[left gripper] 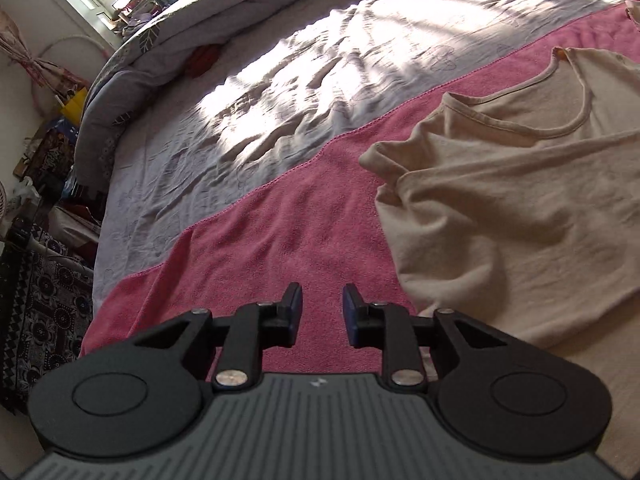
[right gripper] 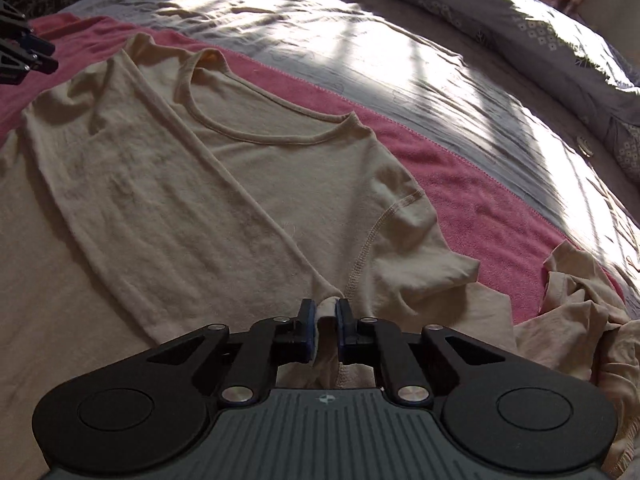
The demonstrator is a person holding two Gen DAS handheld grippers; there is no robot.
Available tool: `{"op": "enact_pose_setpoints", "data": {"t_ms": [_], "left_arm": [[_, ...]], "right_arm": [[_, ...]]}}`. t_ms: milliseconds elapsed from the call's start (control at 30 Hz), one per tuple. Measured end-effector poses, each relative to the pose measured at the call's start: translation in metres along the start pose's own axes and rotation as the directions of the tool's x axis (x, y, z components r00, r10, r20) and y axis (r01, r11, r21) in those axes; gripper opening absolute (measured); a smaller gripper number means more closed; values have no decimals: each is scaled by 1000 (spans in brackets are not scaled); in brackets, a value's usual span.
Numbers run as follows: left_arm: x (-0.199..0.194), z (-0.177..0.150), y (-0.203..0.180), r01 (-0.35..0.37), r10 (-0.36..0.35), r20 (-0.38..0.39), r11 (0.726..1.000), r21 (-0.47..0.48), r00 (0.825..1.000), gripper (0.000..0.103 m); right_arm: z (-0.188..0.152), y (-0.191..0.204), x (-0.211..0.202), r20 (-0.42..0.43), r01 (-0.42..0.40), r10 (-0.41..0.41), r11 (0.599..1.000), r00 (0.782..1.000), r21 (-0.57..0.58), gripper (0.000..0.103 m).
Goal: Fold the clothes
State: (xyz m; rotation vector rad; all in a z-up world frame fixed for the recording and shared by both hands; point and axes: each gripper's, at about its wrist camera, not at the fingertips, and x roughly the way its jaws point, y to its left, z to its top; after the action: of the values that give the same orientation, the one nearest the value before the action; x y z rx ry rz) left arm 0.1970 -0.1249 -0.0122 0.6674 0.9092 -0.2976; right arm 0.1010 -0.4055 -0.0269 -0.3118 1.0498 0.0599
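While pinching a bunched bit of the shirt (right gripper: 248,184) near its sleeve seam with the right gripper (right gripper: 325,312), could drag the folded panel askew; left gripper (left gripper: 322,300) spread, empty, over the pink towel (left gripper: 288,224) beside the shirt. One shirt flat on the towel, one crumpled beige garment (right gripper: 580,312), perhaps more, at right

beige t-shirt (right gripper: 224,184) | spread flat on pink towel, one side folded over the front, neckline away | second beige garment (right gripper: 576,320) crumpled just beside
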Motion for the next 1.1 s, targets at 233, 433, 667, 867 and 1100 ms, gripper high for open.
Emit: {"op": "enact_pose_setpoints", "data": {"t_ms": [233,433,667,867,1100], "left_arm": [[-48,-18,-73,267,-278,58,951,153,959,37],[-48,-18,-133,326,-363,105,907,268,926,38],[-19,9,-157,22,-92,277,969,247,957,43],[9,17,-117,-269,242,210,957,106,947,44],[7,-40,-75,-415,392,173,901,126,904,67]], "right_arm": [[23,-14,-40,133,71,-77,996,988,46,8],[47,-30,-68,241,118,-131,991,962,67,8],[78,-33,-137,400,110,-125,992,908,61,8],[95,-35,-174,493,134,-145,989,858,57,8],[79,-31,-126,372,134,-152,988,916,74,8]]}}
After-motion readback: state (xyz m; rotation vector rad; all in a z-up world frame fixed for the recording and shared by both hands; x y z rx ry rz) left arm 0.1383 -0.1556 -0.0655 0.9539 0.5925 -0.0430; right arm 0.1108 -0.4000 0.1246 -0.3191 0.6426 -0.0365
